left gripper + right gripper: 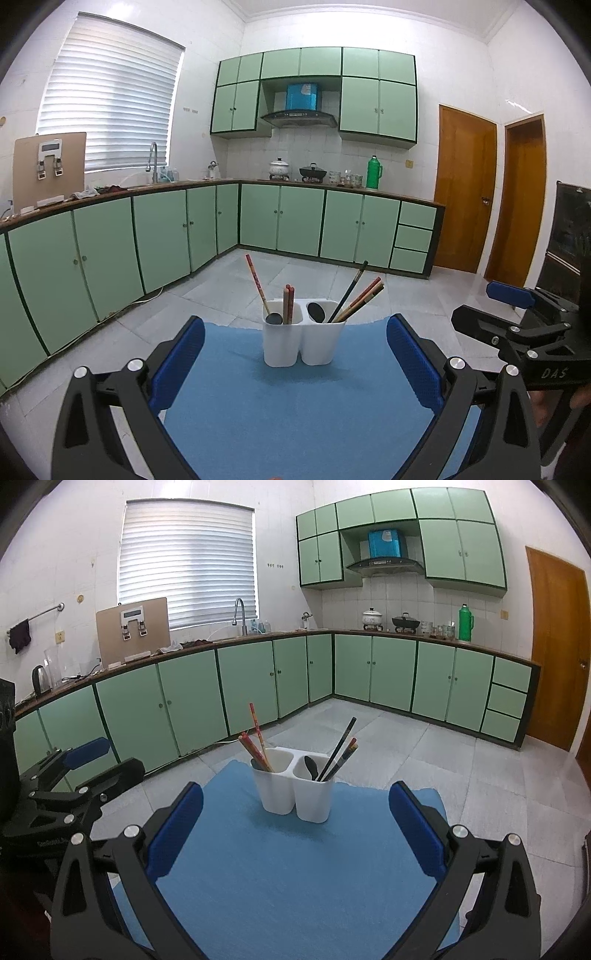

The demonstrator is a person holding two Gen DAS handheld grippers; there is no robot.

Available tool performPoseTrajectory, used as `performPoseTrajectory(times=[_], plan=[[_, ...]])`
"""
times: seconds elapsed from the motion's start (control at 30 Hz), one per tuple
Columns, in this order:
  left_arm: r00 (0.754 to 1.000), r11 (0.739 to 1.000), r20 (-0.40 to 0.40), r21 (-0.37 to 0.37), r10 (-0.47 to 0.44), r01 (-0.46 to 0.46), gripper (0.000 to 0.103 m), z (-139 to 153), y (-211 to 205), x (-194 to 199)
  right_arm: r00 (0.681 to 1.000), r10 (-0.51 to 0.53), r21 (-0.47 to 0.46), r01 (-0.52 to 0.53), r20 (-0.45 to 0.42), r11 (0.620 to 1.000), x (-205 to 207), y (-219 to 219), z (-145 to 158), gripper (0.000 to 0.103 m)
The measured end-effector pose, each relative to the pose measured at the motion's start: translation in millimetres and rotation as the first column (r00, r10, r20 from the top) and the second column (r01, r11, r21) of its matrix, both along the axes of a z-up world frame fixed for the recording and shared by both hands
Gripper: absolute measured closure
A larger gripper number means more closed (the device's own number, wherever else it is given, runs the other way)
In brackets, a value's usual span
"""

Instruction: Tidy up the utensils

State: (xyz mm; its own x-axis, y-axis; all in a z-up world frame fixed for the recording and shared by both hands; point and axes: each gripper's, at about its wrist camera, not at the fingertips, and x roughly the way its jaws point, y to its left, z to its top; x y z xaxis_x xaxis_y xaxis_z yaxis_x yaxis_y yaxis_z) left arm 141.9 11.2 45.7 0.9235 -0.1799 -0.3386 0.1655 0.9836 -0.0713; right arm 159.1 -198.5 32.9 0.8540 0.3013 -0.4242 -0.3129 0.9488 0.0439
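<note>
Two grippers, left [295,354] and right [295,827], I hold wide apart and empty, both squarely facing the white holder [303,341], sticks leaning outward, neither nearer.

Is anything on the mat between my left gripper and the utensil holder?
Nothing visible. The left gripper is open, and only bare blue mat lies between it and the white two-compartment utensil holder. The right gripper waits open off to the side.
</note>
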Motion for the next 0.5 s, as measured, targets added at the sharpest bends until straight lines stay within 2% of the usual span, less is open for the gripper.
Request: performPoseTrajectory(times=[0.5], plan=[[1.0,1.0,0.005,0.003,0.009,-0.009,0.006,-0.7,3.0,-2.5,1.0,0.008,-0.007,-0.008,0.004,1.0,0.3,2.8,0.8,0.005]])
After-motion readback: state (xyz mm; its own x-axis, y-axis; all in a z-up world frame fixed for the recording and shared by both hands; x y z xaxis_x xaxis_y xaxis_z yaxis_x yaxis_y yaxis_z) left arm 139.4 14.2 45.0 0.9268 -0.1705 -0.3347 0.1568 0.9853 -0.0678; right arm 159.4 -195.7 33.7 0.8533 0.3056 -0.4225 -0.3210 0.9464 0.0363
